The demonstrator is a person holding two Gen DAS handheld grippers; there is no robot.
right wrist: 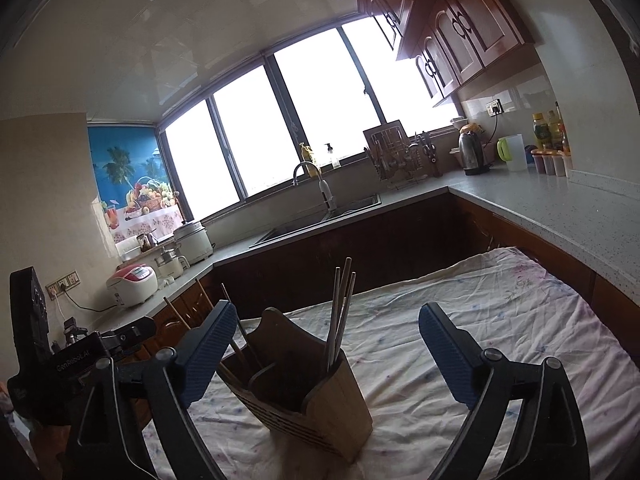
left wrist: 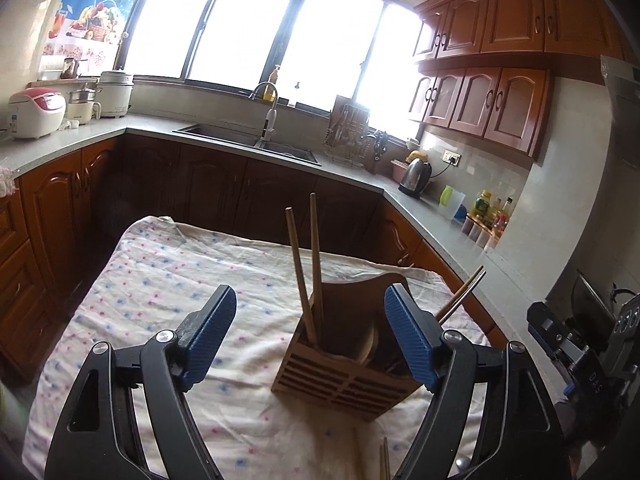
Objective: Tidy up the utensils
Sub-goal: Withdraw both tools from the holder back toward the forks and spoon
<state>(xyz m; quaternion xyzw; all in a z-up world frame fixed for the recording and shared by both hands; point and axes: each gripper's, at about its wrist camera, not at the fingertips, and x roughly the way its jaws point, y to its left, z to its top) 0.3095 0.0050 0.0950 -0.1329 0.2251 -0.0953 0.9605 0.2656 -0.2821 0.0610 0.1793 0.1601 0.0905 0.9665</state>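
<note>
A slatted wooden utensil holder (left wrist: 344, 364) stands on the table's flowered cloth (left wrist: 168, 280), just ahead of my left gripper (left wrist: 310, 296). That gripper is open, its blue pads apart and touching nothing. Two wooden chopsticks (left wrist: 306, 264) stand upright in the holder's left compartment, and more sticks (left wrist: 460, 296) lean out to its right. In the right wrist view the same holder (right wrist: 320, 404) sits low between the wide-open fingers of my right gripper (right wrist: 328, 310). Several metal chopsticks (right wrist: 340, 312) rise from its right compartment, and nothing is gripped. One stick (left wrist: 386, 460) lies on the cloth at the bottom edge.
A grey counter (left wrist: 440, 216) wraps around behind the table, with a sink (left wrist: 248, 144), kettle (left wrist: 416, 178), dish rack (left wrist: 352, 136), bottles (left wrist: 488, 208) and a rice cooker (left wrist: 36, 114). Dark wooden cupboards stand close behind the table's far edge. The other gripper's body (left wrist: 568, 344) is at the right.
</note>
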